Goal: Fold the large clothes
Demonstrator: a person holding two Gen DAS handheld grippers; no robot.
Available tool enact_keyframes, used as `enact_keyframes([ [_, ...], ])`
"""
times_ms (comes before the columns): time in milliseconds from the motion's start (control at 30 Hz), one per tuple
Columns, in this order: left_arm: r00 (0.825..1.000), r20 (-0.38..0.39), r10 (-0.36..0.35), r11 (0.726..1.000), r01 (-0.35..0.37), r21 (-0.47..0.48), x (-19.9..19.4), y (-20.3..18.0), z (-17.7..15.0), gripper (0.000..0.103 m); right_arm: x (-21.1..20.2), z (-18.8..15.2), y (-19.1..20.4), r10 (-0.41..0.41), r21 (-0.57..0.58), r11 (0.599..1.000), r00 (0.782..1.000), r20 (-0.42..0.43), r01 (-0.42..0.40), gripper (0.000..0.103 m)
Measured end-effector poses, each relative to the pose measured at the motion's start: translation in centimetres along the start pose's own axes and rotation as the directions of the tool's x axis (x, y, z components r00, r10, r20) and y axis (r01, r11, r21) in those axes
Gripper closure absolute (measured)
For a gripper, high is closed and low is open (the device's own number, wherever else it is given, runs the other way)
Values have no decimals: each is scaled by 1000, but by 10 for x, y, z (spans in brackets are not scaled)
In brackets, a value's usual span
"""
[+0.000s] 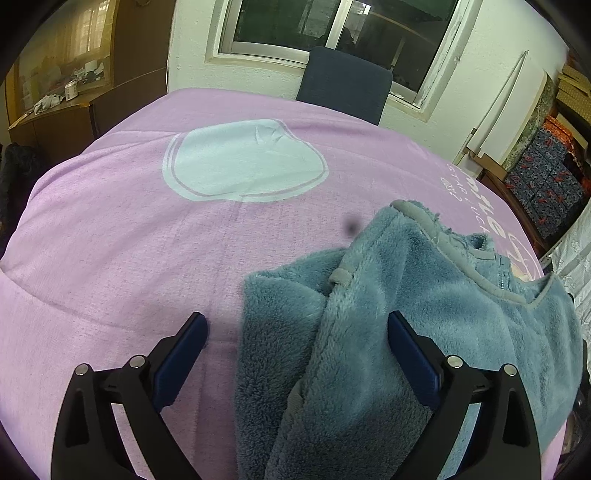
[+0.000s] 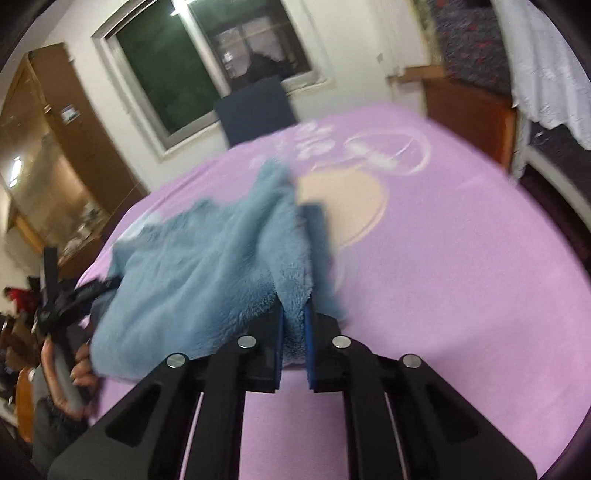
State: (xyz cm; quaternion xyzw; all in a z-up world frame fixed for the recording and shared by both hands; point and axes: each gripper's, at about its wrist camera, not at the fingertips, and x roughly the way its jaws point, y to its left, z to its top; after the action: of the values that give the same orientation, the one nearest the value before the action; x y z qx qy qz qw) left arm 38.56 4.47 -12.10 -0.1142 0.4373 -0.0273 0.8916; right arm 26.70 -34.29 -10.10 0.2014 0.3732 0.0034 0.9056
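The right tongs are pinching the blue fleece garment; the left tongs are gaping wide at nine o'clock, needing a hem grip.

Two close wrist views over the pink blanket, both toward the window.

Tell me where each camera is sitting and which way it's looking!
Left wrist: sits on the left gripper, looks across the purple blanket toward the window; its open fingers straddle the blue fleece jacket.
Right wrist: sits on the right gripper, facing the same window; its fingers pinch the fleece, and the person's hand shows at the left.
Both share jacket, blanket, window, blue chair.
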Motion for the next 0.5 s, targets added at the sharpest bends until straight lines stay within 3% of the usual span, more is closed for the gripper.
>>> enact_keyframes([
  [67,1000,-2,-2,1000,2,0,0,1,0,3,20,-4,-14,-15,42,999,998,-57,18,95],
  [200,1000,-2,-5,1000,5,-2,0,3,0,3,18,-13,-17,-44,55,997,998,-42,47,93],
  [233,1000,-4,-2,1000,2,-3,0,3,1,3,18,-12,-20,-49,69,996,998,-50,52,85],
  [267,1000,-7,1,1000,-2,-7,-1,4,0,3,15,-12,-23,-56,83,995,997,-51,60,68],
  [333,1000,-15,0,1000,0,-30,-6,7,0,3,3,-11,-35,-50,161,985,998,-27,54,57],
  [400,1000,-7,-2,999,2,-42,-14,6,4,4,-12,-2,-34,-60,198,979,998,36,52,57],
  [500,999,29,-24,1000,24,-2,-30,-8,8,5,-10,21,-2,-17,109,994,996,83,8,58],
])
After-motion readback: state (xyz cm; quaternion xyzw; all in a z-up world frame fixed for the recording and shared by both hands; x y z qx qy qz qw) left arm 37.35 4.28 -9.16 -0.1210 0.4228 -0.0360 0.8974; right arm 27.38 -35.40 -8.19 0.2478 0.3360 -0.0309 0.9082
